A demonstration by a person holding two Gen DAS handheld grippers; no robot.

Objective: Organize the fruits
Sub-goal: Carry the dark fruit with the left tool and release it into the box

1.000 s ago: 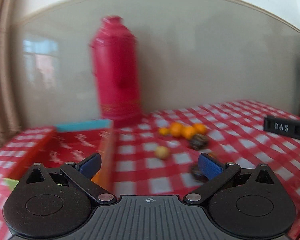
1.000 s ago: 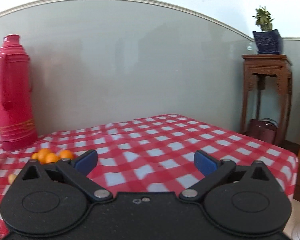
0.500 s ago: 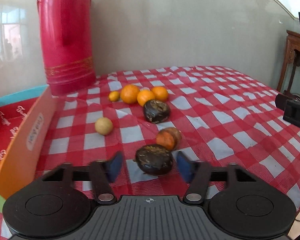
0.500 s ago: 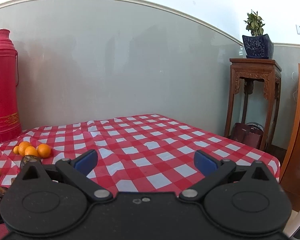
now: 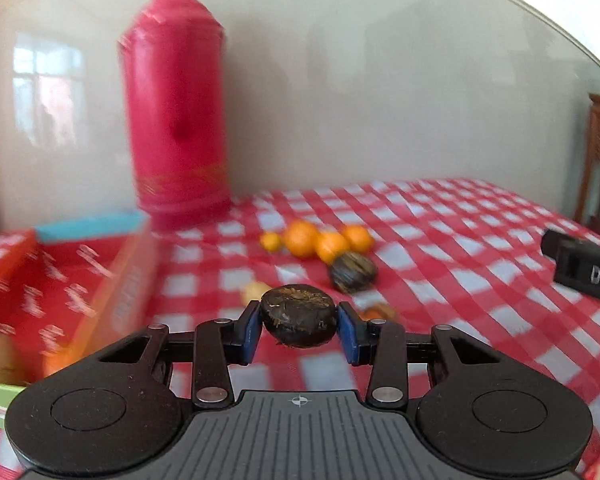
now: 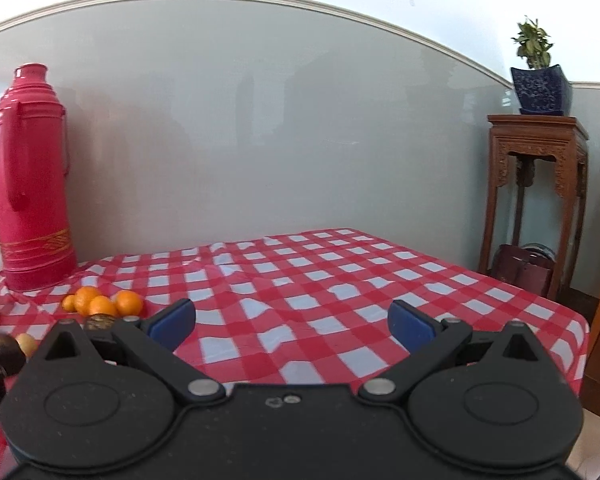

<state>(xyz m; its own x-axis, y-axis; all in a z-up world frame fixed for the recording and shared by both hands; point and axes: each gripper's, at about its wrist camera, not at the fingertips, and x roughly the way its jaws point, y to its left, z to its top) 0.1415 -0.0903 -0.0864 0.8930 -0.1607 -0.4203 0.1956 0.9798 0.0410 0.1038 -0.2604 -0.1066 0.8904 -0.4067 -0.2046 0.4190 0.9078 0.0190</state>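
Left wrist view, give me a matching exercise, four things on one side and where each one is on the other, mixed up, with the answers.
Things:
1. dark fruit
2. red flask
3. oranges
4. red box

Places:
A. at the table's left edge
B. upright by the wall
C. clamped in the left gripper
D. clustered mid-table on the checked cloth

Pairs: 1-C, 2-B, 3-D, 4-A

A red thermos (image 6: 30,178) stands by the wall; a potted plant (image 6: 540,80) tops what looks like a carved stand (image 6: 538,168).
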